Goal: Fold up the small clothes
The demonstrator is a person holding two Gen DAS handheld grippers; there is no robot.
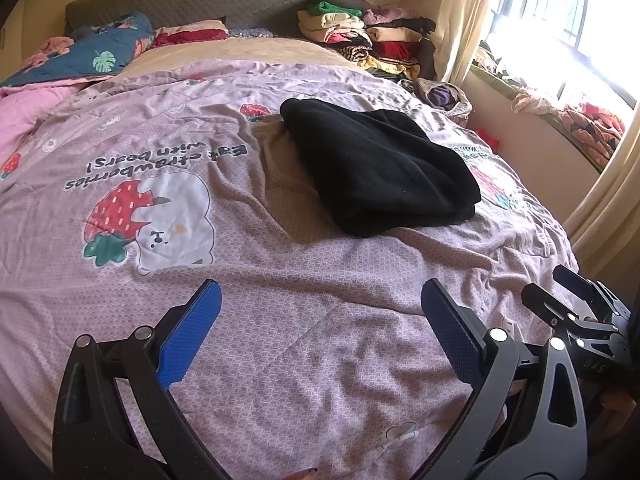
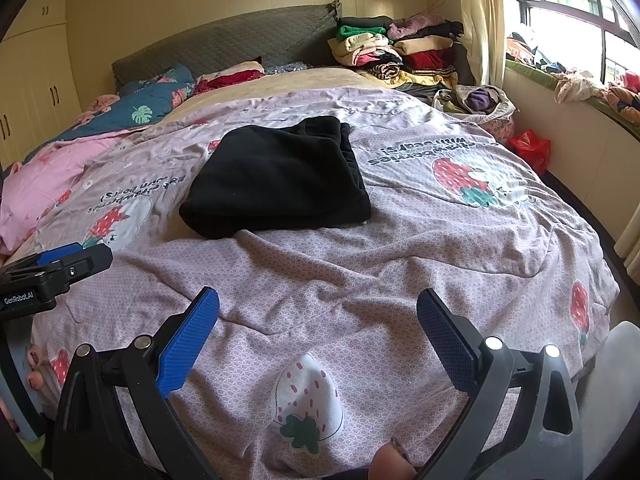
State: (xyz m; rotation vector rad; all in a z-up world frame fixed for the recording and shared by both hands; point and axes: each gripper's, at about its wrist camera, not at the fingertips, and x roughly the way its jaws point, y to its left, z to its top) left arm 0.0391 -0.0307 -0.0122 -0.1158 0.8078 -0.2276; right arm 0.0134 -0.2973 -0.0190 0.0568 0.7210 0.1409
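The left gripper (image 1: 320, 300) has its two blue-padded fingers (image 1: 192, 332) spread wide apart, with nothing between them; they hover low over the bedspread (image 1: 280, 272) near the foot of the bed. The right gripper (image 2: 318, 308) is spread just as wide and also holds nothing, level with the left one and just beside it. Each shows at the edge of the other's view, the two pointing forward side by side.

The black garment (image 1: 380, 172) lies ahead of both grippers, well apart from the fingertips, ahead and to the right of the left gripper and ahead, slightly left, of the right one. It is folded into a thick, soft, roughly rectangular bundle with rounded edges and a fleecy look.

The bedspread is thin, wrinkled, pale mauve cloth printed with strawberries, white bears and lettering. Far beyond the garment, against the grey quilted headboard (image 2: 240, 44), sits a pile of folded clothes (image 2: 396, 52).
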